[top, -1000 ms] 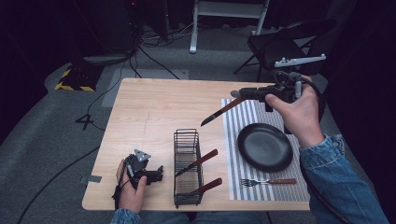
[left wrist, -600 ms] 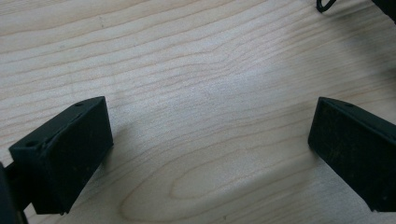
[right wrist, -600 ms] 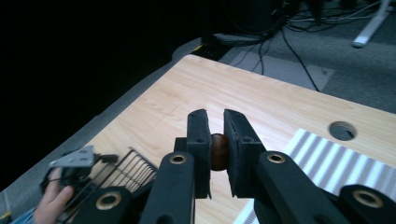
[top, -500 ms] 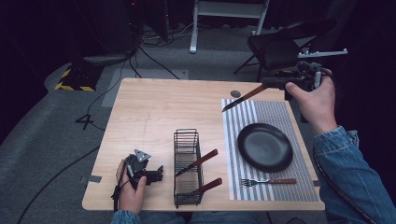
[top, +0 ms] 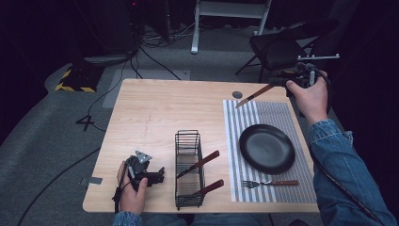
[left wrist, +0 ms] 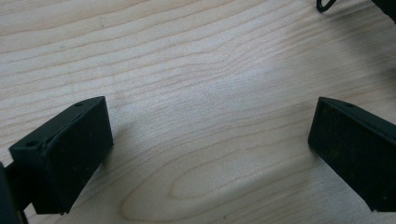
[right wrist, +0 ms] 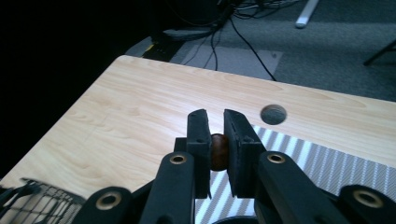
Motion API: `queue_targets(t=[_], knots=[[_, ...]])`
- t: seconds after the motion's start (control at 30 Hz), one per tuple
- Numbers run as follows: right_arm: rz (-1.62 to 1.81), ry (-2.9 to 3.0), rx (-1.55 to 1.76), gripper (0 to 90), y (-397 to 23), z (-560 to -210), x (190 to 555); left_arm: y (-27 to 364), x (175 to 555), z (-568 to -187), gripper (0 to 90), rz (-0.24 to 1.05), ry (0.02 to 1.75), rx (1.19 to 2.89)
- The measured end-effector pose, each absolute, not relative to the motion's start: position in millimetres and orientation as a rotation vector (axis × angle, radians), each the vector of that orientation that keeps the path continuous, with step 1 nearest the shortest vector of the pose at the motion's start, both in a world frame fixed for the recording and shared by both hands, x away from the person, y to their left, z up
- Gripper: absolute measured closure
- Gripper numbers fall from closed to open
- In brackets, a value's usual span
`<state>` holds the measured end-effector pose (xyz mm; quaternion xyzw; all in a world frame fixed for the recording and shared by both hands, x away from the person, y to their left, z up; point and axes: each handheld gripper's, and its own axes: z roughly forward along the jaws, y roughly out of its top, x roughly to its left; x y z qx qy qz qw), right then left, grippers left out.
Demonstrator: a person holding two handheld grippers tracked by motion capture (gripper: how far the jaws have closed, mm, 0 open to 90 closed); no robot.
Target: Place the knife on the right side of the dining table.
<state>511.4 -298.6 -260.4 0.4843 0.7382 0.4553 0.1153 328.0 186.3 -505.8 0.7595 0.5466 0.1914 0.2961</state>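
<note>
A light wooden table (top: 164,108) carries a place setting in progress: a grey-and-white striped placemat (top: 282,117) bears a round black plate (top: 266,148) and, on the near side, a wooden-handled fork (top: 270,183). The right gripper (top: 278,83), raised above the mat's far edge, is clamped on the brown handle of a table knife (top: 253,96), whose blade slants down and away from the jaws toward the mat's far left corner. The step in hand appears to be laying the knife at the setting; the next move likely calls for lowering it flat onto the mat beside the plate before the jaws let go. Just right of the left gripper (top: 160,176), which rests on the table with jaws wide apart and nothing between them, a black wire cutlery basket (top: 188,169) holds two more brown-handled utensils (top: 198,164). In the right gripper view the handle's rounded end (right wrist: 218,151) peeps between the pads; the blade is hidden. What kind of utensils remain in the basket cannot be made out.
</note>
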Motion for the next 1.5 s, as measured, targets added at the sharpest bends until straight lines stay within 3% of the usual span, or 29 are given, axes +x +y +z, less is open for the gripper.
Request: queue_targets(t=[0.57,1.1,1.5], knots=[[1.232,2.156,1.542,81.5,-305.8,-319.3,535.2,186.3,328.0,-505.8,0.0,0.509,1.454,2.020],[1.202,2.130,1.603,80.7,-309.8,-335.4,538.3,186.3,328.0,-505.8,0.0,0.510,1.454,2.021],[1.055,2.073,1.563,73.6,-318.6,-346.8,536.4,185.2,326.9,-505.9,0.3,0.518,1.463,2.013]])
